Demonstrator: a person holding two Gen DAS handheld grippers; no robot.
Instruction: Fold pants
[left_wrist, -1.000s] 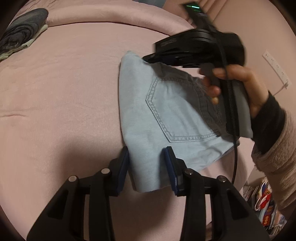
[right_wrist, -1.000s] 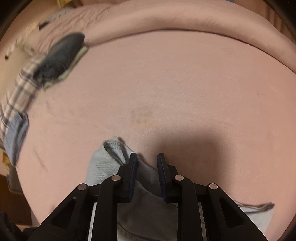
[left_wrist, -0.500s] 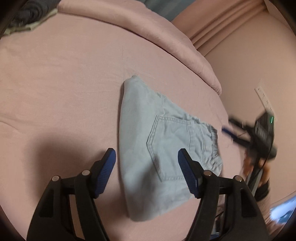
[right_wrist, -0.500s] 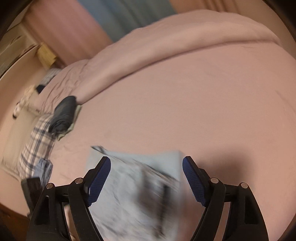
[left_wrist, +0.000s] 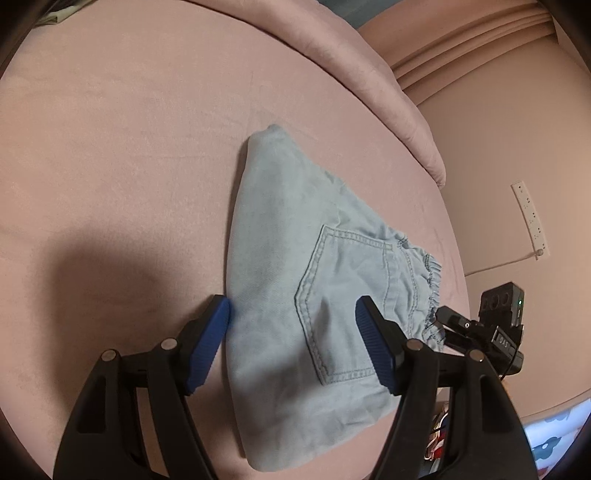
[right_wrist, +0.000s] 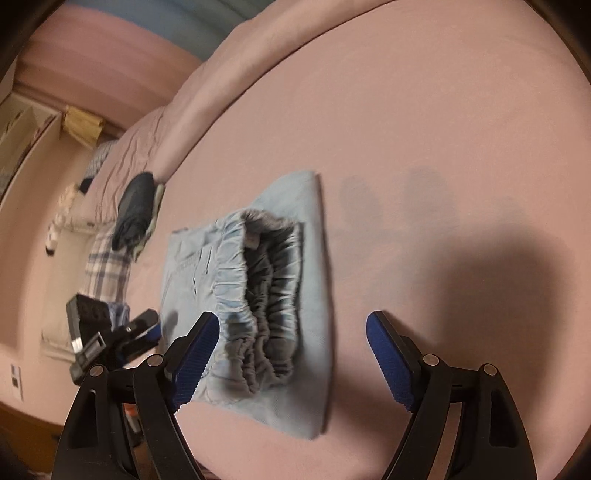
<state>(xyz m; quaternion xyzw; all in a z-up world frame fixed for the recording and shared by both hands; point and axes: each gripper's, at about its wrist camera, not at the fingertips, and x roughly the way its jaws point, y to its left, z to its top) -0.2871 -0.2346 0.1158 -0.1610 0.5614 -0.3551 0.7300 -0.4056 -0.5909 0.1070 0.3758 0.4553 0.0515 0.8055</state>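
Pants (left_wrist: 295, 258) folded, inner layers hidden | left gripper (left_wrist: 291, 332) agape | right gripper (right_wrist: 291, 347) agape, view possibly blurred

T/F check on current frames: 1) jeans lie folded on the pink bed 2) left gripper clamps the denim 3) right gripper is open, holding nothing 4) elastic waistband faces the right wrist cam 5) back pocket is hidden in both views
1) The folded jeans lie on the pink bed: true.
2) False: the left gripper is open, its jaws having just opened; its pads do not press the denim.
3) The right gripper is open and empty: true.
4) The elastic waistband faces the right wrist camera: true.
5) False: the back pocket shows plainly in the left wrist view.
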